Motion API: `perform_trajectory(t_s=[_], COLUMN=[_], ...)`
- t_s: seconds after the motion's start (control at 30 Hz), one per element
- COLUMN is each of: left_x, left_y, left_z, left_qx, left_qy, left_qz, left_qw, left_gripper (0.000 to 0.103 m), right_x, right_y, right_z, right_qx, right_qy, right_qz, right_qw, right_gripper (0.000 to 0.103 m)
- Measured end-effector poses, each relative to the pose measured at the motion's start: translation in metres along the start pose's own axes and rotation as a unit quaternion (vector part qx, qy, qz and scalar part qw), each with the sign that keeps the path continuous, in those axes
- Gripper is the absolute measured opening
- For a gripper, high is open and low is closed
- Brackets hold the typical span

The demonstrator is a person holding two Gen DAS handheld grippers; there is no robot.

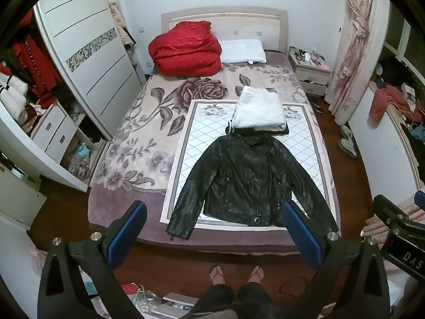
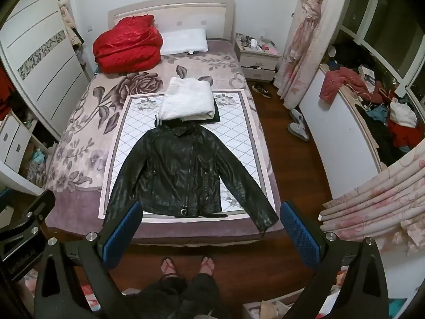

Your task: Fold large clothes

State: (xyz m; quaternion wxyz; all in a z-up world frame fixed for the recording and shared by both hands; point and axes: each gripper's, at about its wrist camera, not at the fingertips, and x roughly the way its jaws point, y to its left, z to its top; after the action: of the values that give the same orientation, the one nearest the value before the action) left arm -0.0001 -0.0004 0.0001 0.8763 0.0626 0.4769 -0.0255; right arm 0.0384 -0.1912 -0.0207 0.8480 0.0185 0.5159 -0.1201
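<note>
A black leather jacket (image 1: 247, 178) (image 2: 183, 170) lies spread flat, front up, sleeves out, on a white quilted mat (image 1: 191, 154) (image 2: 124, 138) at the foot of the bed. Above its collar sits a folded white fleecy garment (image 1: 259, 110) (image 2: 187, 102) on a dark folded one. My left gripper (image 1: 213, 208) is open, high above the bed's foot edge, with nothing between its blue pads (image 1: 127, 234). My right gripper (image 2: 211, 207) is open too, held at the same height, empty. Each gripper shows at the edge of the other's view.
A red quilt (image 1: 186, 50) and a white pillow (image 1: 243, 50) lie at the headboard. A wardrobe (image 1: 87, 61) stands left, a nightstand (image 1: 309, 69) and curtain (image 1: 350, 61) right. A cluttered ledge (image 2: 372, 101) runs along the right. A person's feet (image 1: 236, 273) in sandals stand on the wooden floor.
</note>
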Motion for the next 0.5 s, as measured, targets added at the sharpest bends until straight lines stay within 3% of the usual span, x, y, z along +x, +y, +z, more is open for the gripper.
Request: perform_trajectory(t_s=[0.5], left_x=[-0.0001], left_y=[0.0009], left_z=[0.0], left_qx=[-0.004], left_qy=[0.0], left_qz=[-0.005], left_qw=[1.0], left_gripper=[0.103], right_x=[-0.0013], right_y=[0.0005], right_z=[0.0], right_qx=[-0.002], right_qy=[-0.004], right_qz=[0.0], right_qw=[1.0], right_gripper=[0.103])
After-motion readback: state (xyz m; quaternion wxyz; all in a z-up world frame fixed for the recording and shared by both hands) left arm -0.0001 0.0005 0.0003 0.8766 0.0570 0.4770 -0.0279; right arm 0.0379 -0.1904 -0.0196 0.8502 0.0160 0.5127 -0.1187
